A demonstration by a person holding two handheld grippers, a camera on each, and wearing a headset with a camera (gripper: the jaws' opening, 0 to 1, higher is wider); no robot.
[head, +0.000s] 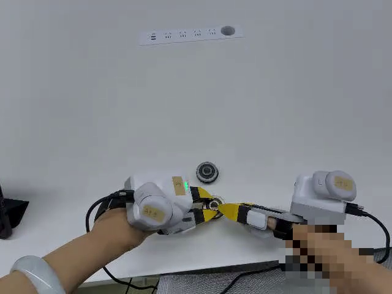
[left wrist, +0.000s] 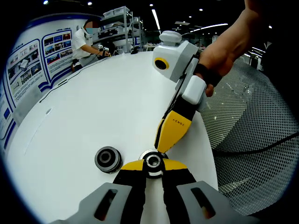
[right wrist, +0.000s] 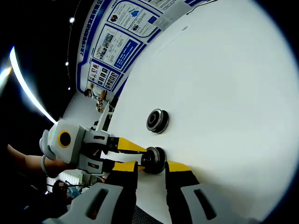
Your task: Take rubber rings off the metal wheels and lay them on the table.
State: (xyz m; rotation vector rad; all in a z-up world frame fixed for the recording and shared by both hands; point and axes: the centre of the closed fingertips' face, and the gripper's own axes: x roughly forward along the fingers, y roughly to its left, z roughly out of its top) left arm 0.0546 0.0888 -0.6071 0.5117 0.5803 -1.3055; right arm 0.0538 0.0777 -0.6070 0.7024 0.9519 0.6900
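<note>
Since the head view has both claws meeting at one wheel near the front edge of the table, we judge the step in hand to be stripping that wheel, with nothing yet laid down free. The left claw comes in from the left and the right claw from the right. A second wheel sits just behind them, and a power strip lies well apart at the far side. In the left gripper view the left claw is closed narrow on the wheel, its yellow tips hugging either side, and the tip of the right claw touches the wheel's upper rim. The second wheel, its dark rubber ring on, lies near on the left. We should hold this grip firm and level so the wheel cannot spin or slip while the ring is pulled. In the right gripper view the right claw stands narrow with the wheel between its tips, but we cannot tell whether it bites the rubber or merely flanks it. To do this well, we would catch just the rubber edge and not the metal, then roll it over the rim on one side first. From there we would pull away from the left claw and lay the ring on bare table apart from the second wheel.
</note>
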